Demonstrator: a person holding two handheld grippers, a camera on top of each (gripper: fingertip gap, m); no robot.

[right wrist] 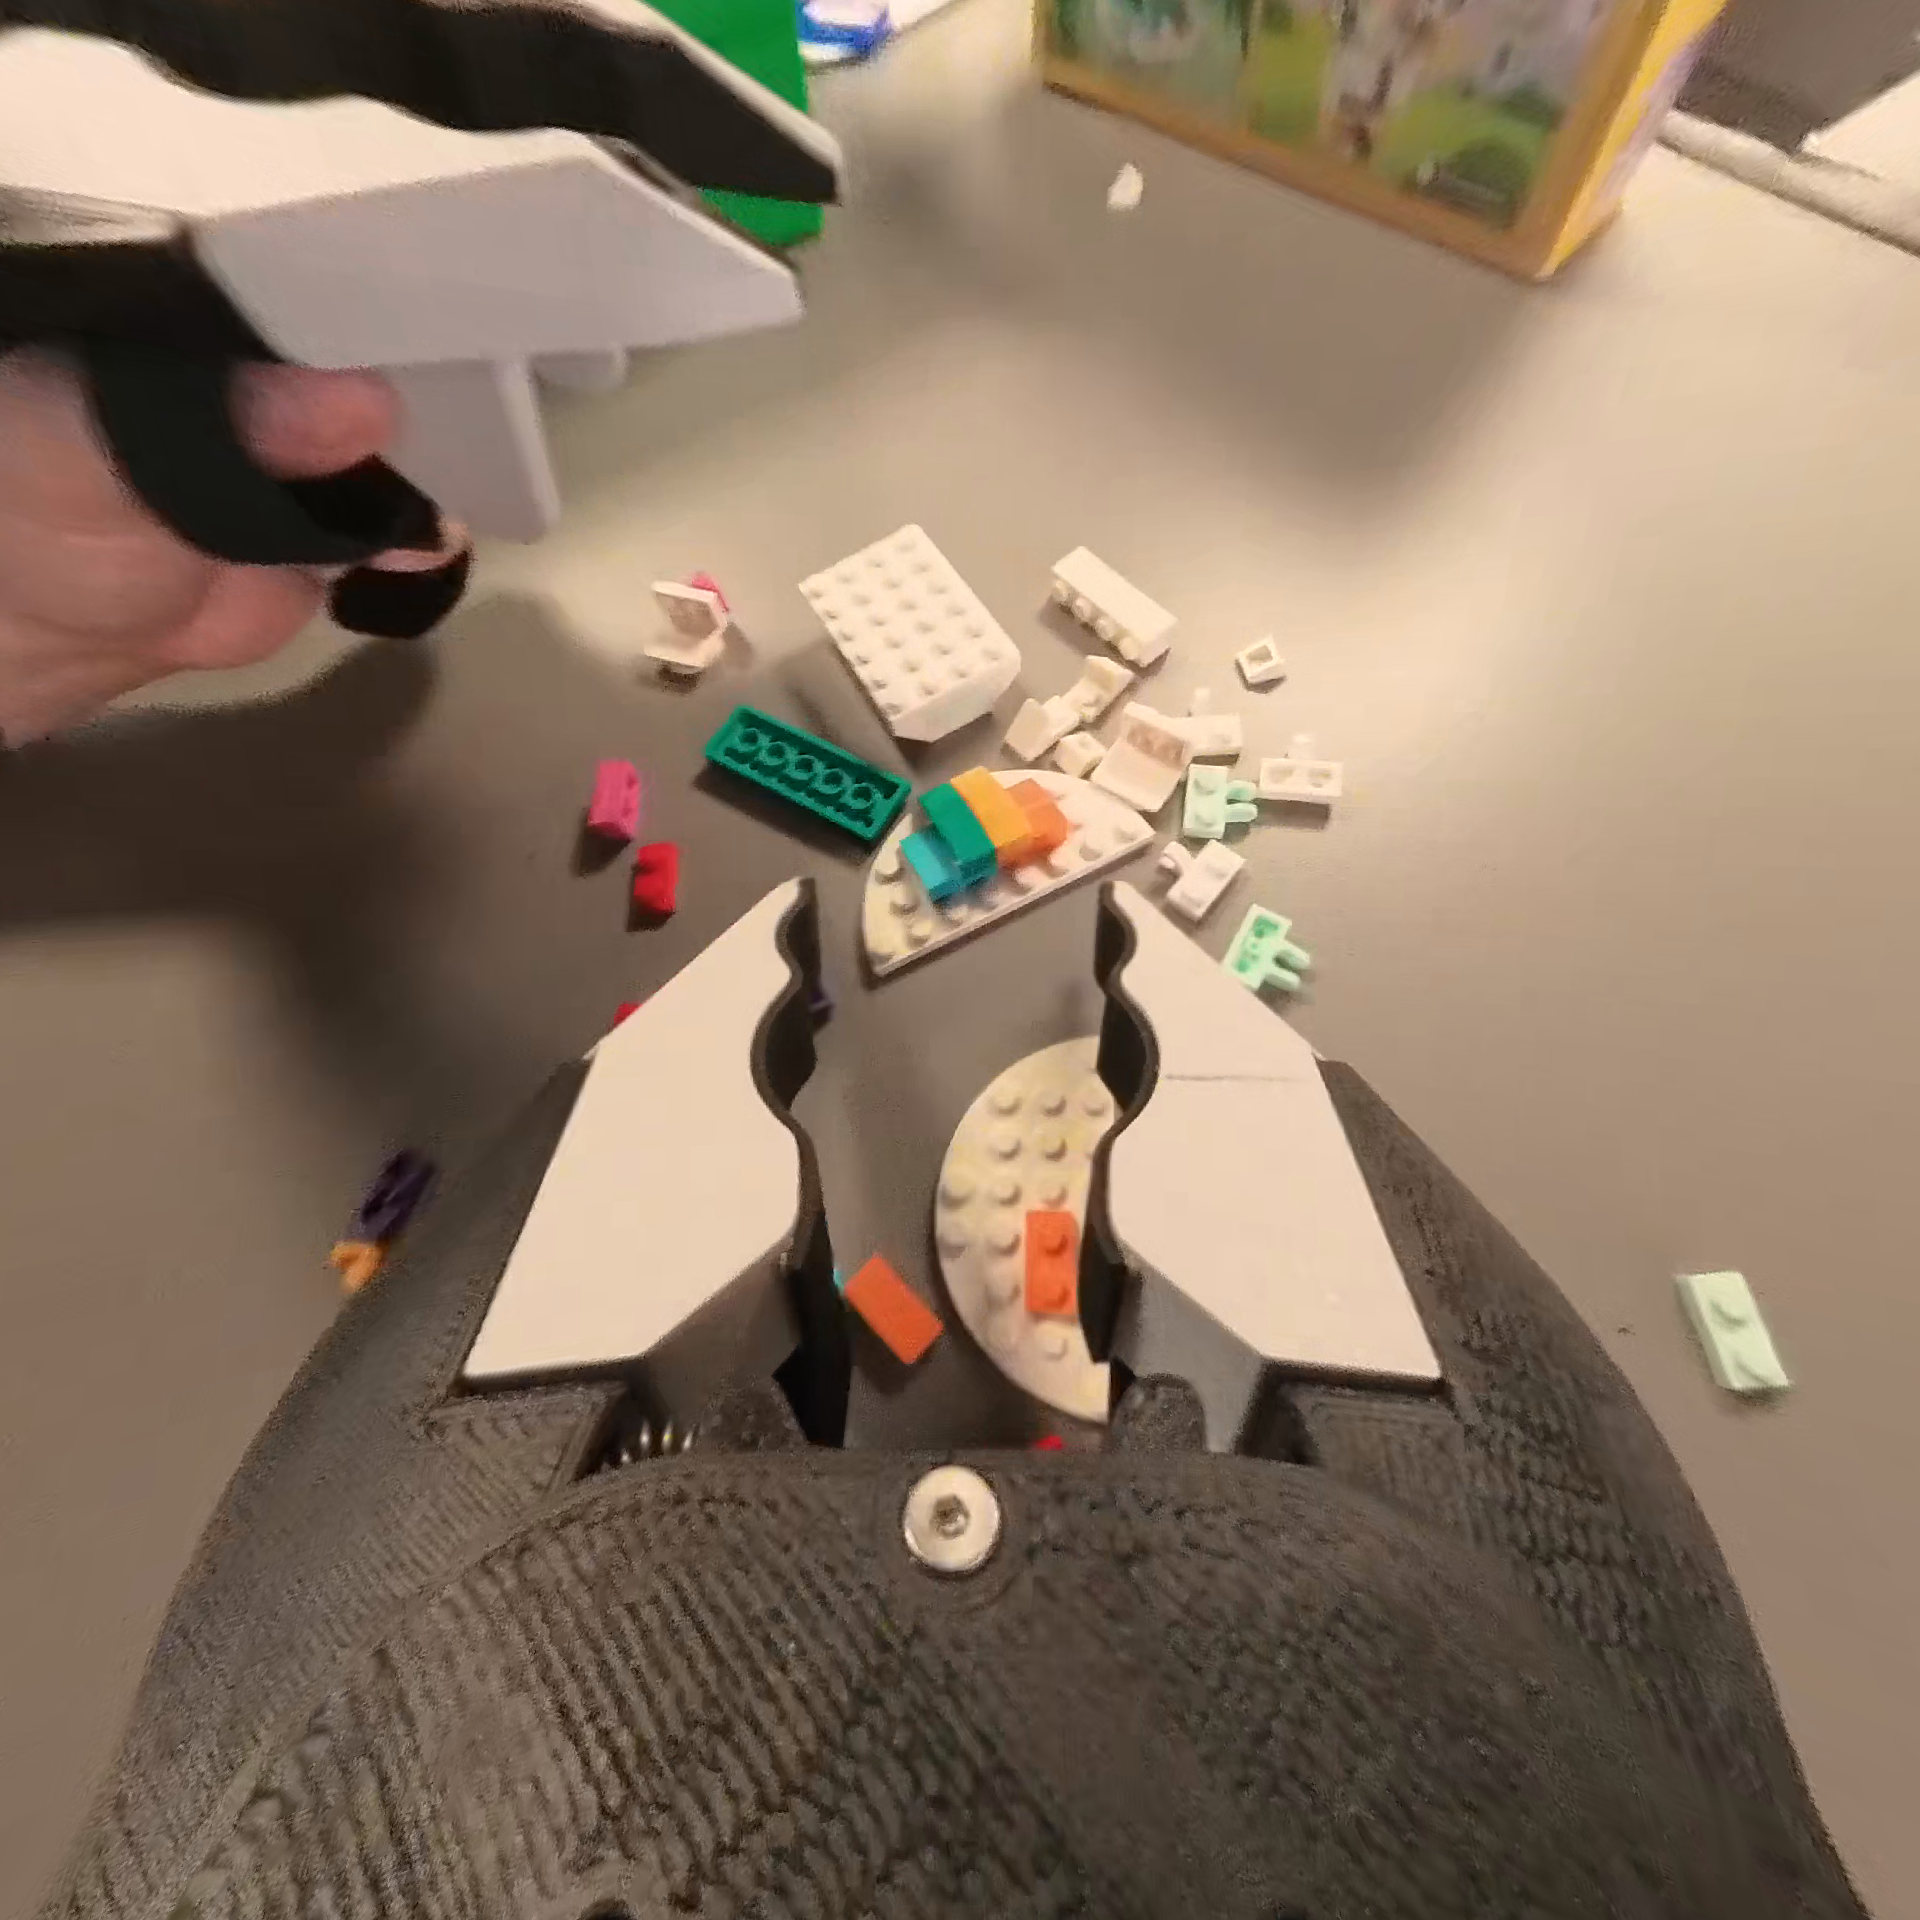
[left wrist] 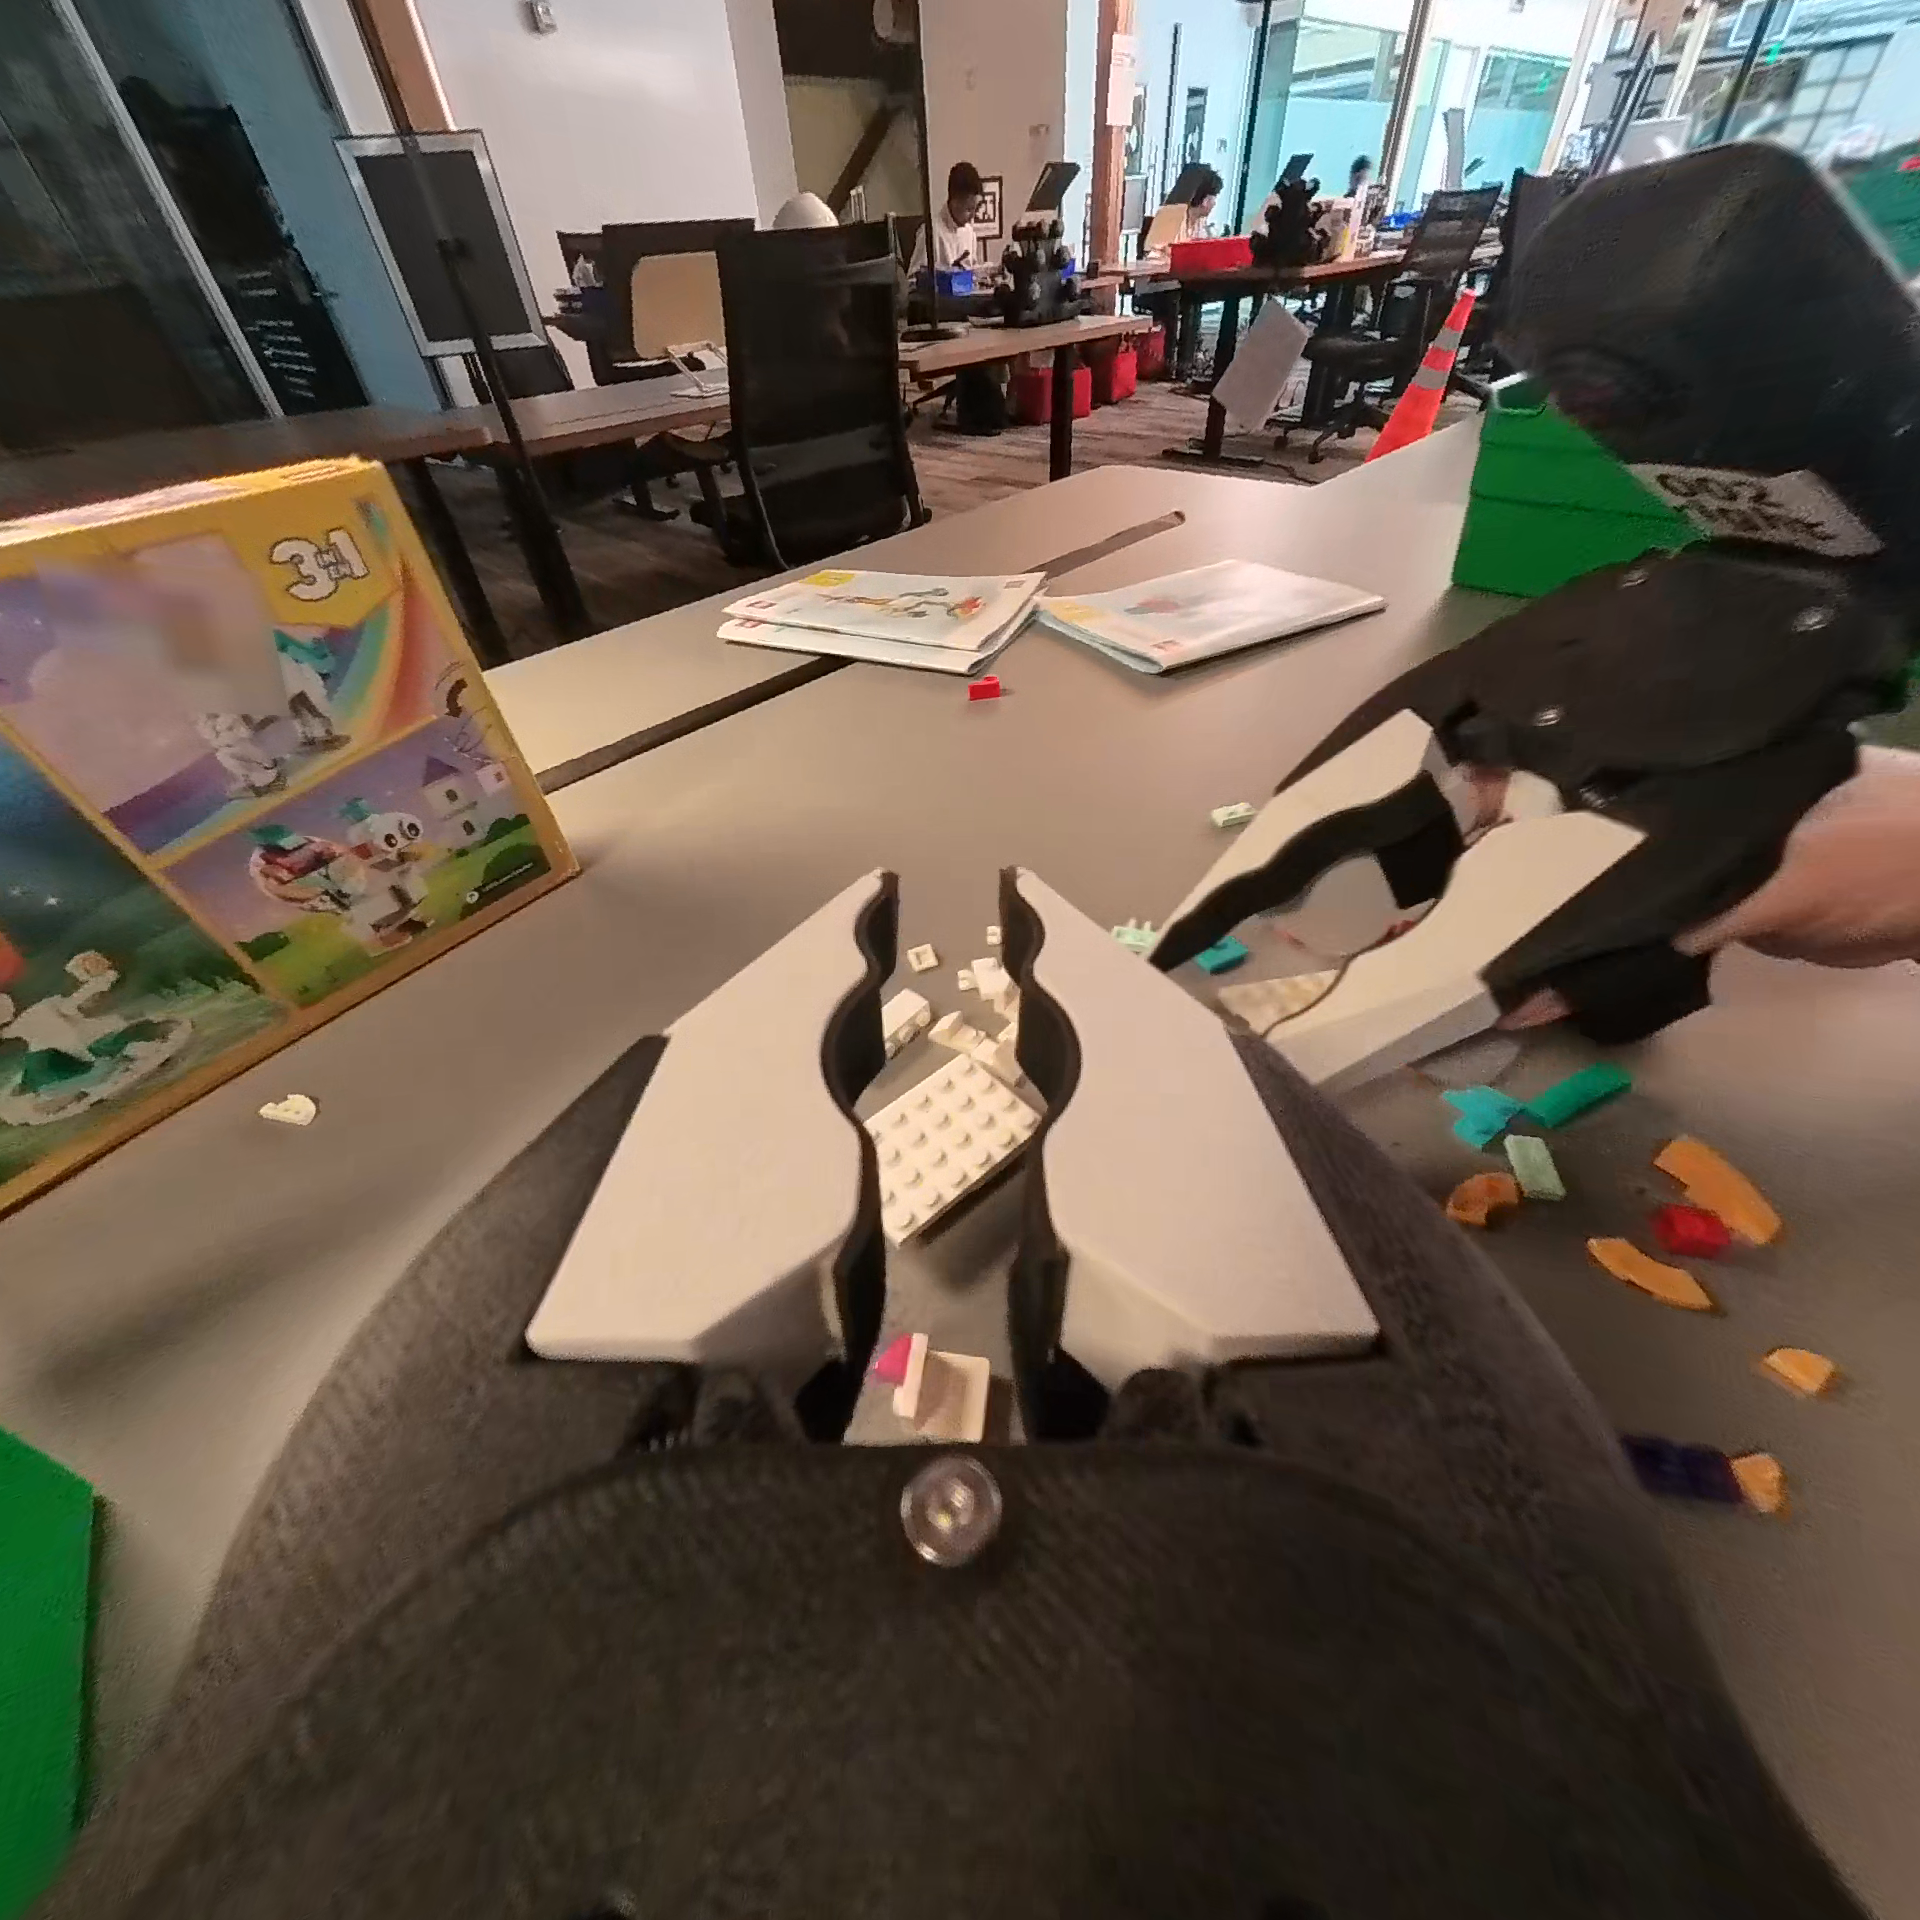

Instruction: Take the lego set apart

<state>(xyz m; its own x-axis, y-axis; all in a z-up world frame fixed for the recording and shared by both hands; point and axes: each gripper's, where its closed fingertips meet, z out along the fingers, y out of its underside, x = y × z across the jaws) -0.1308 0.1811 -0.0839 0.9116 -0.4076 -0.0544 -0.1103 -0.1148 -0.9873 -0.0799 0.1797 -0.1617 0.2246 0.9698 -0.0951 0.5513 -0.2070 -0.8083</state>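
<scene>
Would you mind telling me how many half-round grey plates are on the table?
2. One lies ahead of the right gripper's fingers, carrying a row of coloured bricks. The other lies between those fingers, carrying an orange brick, partly hidden.

Beyond the grey table [left wrist: 935,769], an open office: black mesh chairs [left wrist: 821,395] at long wooden desks [left wrist: 1018,348], carpeted floor, white walls, a glass partition [left wrist: 125,208] left, bright windows [left wrist: 1351,94] behind.
</scene>
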